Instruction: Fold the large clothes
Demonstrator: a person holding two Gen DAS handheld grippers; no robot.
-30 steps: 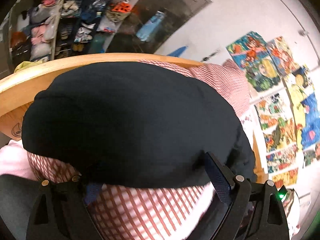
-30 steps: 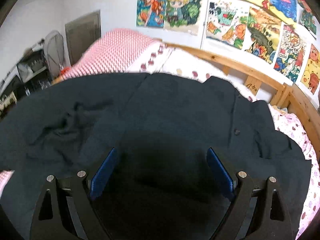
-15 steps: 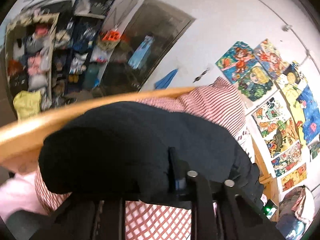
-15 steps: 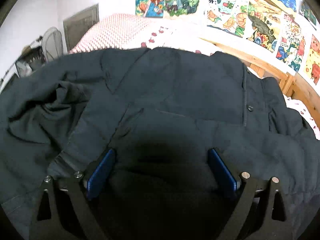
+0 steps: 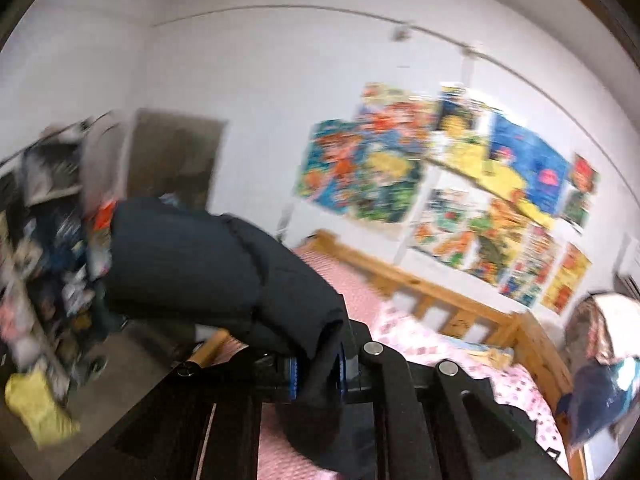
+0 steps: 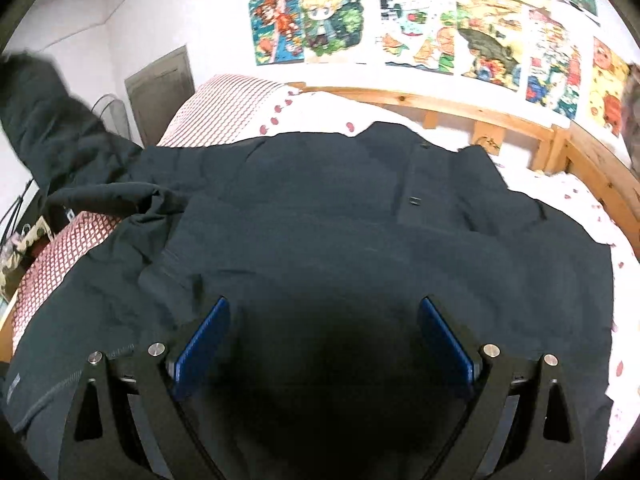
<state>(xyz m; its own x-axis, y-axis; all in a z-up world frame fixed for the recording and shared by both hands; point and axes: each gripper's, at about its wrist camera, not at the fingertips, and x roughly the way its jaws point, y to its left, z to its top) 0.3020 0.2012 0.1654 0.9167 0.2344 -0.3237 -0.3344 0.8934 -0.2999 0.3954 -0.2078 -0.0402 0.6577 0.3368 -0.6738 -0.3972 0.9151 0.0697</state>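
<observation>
A large dark navy padded jacket (image 6: pixel 328 220) lies spread across a bed covered with a white sheet printed with small red shapes (image 6: pixel 580 196), and fills most of the right wrist view. Its front placket with two dark snaps (image 6: pixel 414 176) runs toward the far side. At the far left a pink and white checked quilt (image 6: pixel 224 108) shows from under the jacket. A light wooden bed rail (image 6: pixel 460 110) runs along the far edge, under a row of colourful cartoon posters (image 6: pixel 424 32) on the white wall.

The right gripper (image 6: pixel 324 344) hovers over the near part of the jacket with its blue-padded jaws spread wide and nothing between them.

The left gripper (image 5: pixel 316 368) has its blue pads pressed close together on a fold of the jacket's thick sleeve (image 5: pixel 200 268), which is raised above the bed and stretches away to the far left. In the right wrist view the same sleeve rises at the far left edge. The left wrist view is blurred; beyond the sleeve stands a cluttered storage shelf (image 5: pixel 44 248), and a yellow cloth (image 5: pixel 36 412) lies on the floor at the near left.
</observation>
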